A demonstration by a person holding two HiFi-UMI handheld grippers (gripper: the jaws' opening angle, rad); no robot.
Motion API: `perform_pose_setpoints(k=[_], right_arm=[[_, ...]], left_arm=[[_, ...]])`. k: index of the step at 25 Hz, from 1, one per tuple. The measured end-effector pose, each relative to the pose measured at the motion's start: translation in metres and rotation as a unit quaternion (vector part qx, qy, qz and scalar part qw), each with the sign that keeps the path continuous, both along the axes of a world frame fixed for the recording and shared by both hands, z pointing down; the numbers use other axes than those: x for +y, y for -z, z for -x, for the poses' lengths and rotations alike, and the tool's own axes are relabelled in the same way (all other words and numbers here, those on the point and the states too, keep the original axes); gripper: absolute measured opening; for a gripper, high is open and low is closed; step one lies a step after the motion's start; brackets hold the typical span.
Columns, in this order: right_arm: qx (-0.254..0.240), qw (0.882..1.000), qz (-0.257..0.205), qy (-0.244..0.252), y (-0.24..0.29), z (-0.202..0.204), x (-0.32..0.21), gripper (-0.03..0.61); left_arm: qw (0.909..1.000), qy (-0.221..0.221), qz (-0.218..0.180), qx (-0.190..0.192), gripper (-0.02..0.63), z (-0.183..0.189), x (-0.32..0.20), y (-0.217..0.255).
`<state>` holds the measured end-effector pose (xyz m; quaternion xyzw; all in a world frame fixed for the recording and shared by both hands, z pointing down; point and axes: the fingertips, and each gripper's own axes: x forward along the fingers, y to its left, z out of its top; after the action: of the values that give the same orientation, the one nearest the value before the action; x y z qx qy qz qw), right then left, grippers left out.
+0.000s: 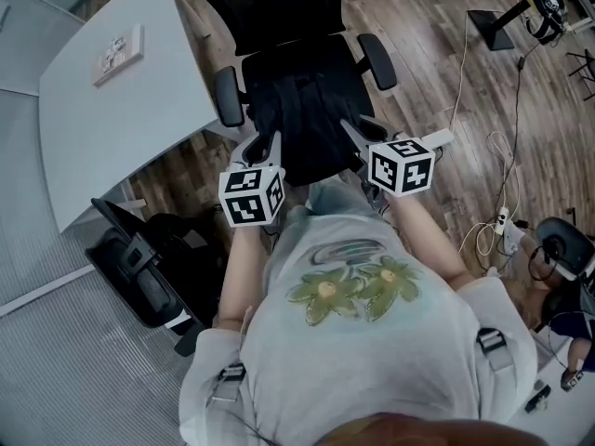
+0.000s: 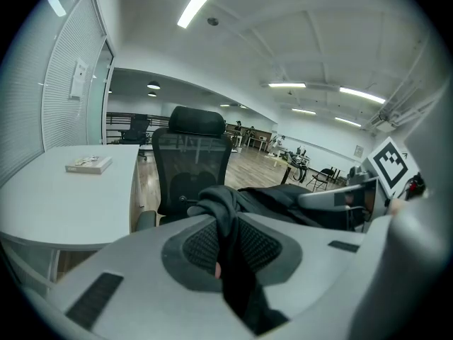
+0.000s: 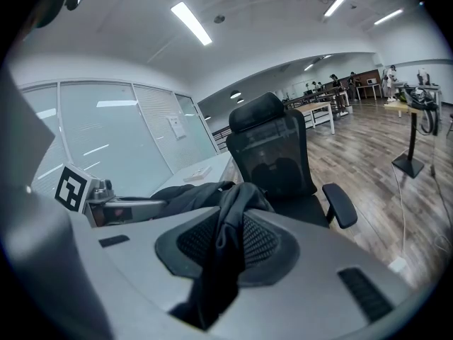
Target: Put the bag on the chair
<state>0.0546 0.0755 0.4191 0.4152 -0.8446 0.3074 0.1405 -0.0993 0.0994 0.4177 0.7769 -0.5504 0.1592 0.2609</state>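
Note:
A black bag (image 1: 302, 124) is stretched between my two grippers, over the seat of the black office chair (image 1: 270, 7) and between its armrests. I cannot tell whether it touches the seat. My left gripper (image 1: 268, 149) is shut on a fold of the bag's left side, and the black fabric (image 2: 228, 225) runs between its mesh pads. My right gripper (image 1: 356, 137) is shut on the bag's right side, with the fabric (image 3: 230, 218) bunched between its pads. The chair (image 2: 191, 165) faces me, its mesh back (image 3: 272, 151) upright behind the bag.
A white table (image 1: 112, 110) stands left of the chair with a small book (image 1: 118, 54) on it. A second black chair (image 1: 139, 272) sits low at the left by a glass wall. Cables (image 1: 488, 226) and a stand base (image 1: 491, 28) lie on the wooden floor at the right.

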Motion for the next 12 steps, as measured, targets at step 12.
perform_pose_setpoints(k=[12], right_arm=[[0.008,1.0,0.007,-0.003,-0.004,0.014,-0.088,0.084]], left_arm=[[1.0,-0.005,0.004,-0.005,0.066,0.015,-0.087,-0.003]])
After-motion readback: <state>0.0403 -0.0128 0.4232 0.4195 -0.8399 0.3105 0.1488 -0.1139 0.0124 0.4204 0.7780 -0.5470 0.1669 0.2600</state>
